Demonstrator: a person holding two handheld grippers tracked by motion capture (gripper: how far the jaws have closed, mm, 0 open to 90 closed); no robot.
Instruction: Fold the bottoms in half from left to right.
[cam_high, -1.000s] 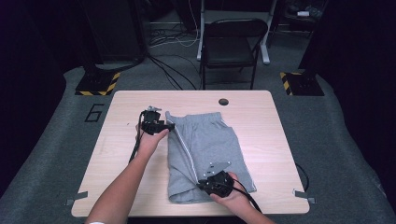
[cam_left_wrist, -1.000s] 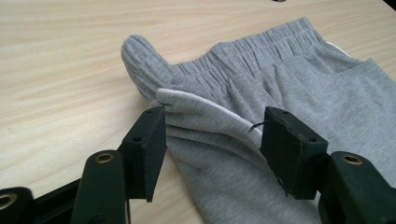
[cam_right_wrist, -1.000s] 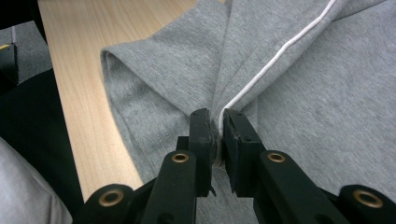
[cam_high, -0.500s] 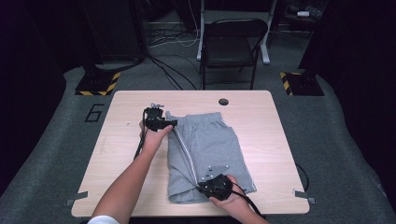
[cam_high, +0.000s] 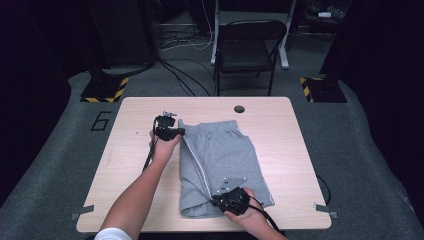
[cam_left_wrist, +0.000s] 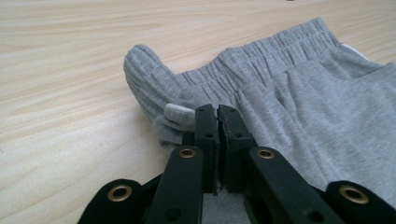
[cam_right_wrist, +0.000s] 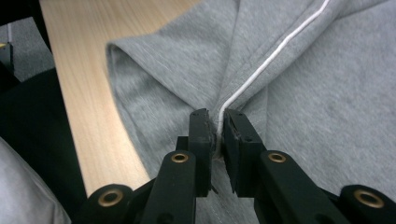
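A dark room with a folding chair (cam_high: 248, 42) and floor cables lies behind a pale wooden table (cam_high: 135, 115).

The left gripper (cam_left_wrist: 217, 116) has just clamped its jaws on the waistband corner of the grey shorts (cam_high: 220, 155), near the table's far left side; only a thin fold sits between the pads, so I judge it could slip free when lifted. The right gripper (cam_right_wrist: 217, 122) pinches the white-piped seam at the hem, by the near edge. Uneven pulling could skew the fold or drag the cloth off the near edge.

Count: one pair of shorts, two grippers, one table, one chair.
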